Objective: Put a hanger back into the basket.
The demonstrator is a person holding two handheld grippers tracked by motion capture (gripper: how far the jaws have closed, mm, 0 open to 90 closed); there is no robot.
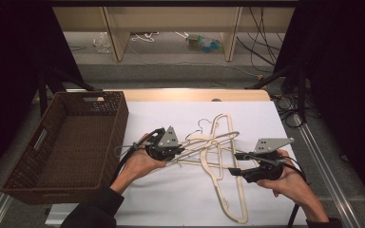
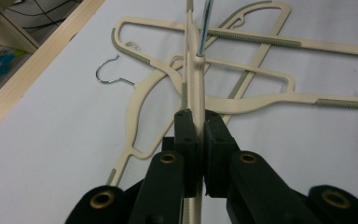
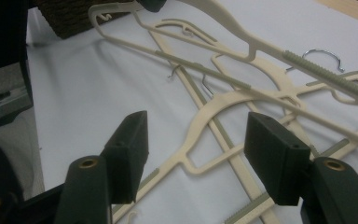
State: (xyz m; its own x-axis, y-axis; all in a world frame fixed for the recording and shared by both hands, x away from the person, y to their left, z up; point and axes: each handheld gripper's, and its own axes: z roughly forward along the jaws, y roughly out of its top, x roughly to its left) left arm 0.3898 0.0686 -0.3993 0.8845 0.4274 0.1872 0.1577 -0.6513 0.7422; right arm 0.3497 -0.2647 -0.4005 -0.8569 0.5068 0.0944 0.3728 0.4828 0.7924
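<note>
At frame centre we see our left gripper [image 1: 179,151], fingers [image 2: 186,135] clenched on a cream hanger [image 2: 195,88], lifted above the hanger pile [image 1: 221,161] on the white counter [image 1: 171,190]. Lower right, our right gripper [image 1: 235,164] hangs released. A wicker basket [image 1: 66,142] sits left.

The hangers [image 2: 242,100] are smooth cream plastic with ribbed grey-green grip strips [image 2: 254,38] and thin shiny metal hooks [image 2: 109,70]. The basket [image 1: 71,142] is dark brown woven wicker, rough-textured. The counter [image 1: 180,190] wears a matt white sheet, with pale wood at its far edge [image 1: 195,95]. The fingers [image 3: 272,156] are matt black plastic with brass-coloured pivots [image 3: 88,163].
</note>
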